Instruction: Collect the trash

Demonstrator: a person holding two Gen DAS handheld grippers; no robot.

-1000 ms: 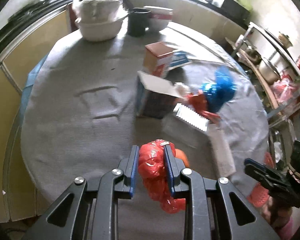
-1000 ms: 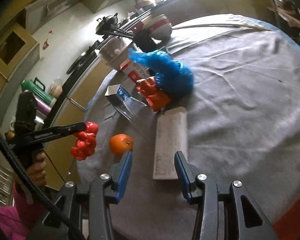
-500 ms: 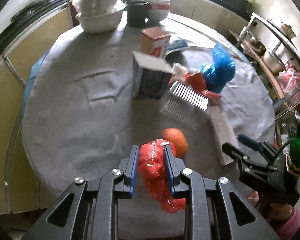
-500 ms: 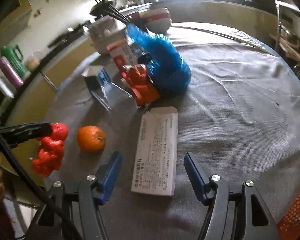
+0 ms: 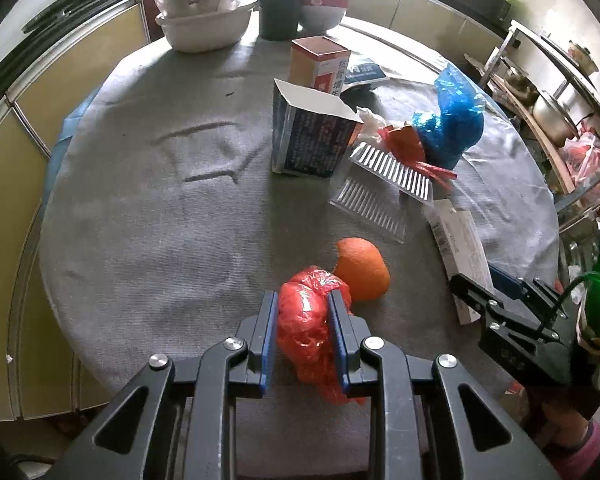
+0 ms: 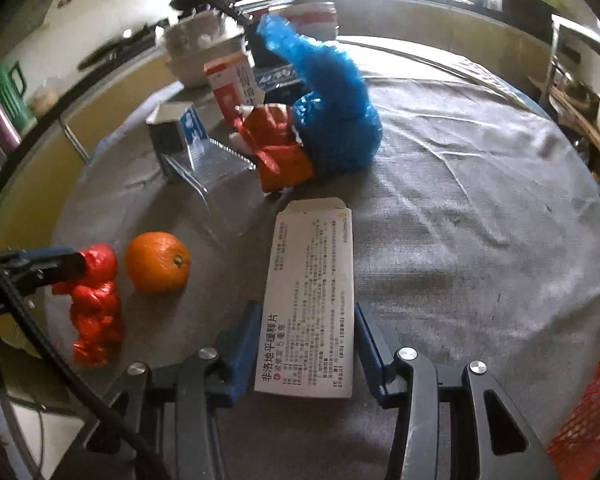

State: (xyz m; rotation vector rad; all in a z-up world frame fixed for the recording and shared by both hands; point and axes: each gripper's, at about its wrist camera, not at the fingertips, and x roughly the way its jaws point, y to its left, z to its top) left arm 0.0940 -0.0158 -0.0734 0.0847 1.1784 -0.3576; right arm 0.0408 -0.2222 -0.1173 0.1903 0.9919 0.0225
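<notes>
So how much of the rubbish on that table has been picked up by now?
Little looks done. In hand: the left gripper is shut on a crumpled red plastic bag. The right gripper is open, its jaws on either side of the flat white medicine box. Left on the grey tablecloth: a blue bag, red wrapper, clear plastic tray, open carton. An orange sits there too.

Cloth-covered table: orange, boxes, wrappers.

Both tools, left tool and right tool, have black frames, blue finger pads, silver screws; a black cable trails; pink sleeve.
</notes>
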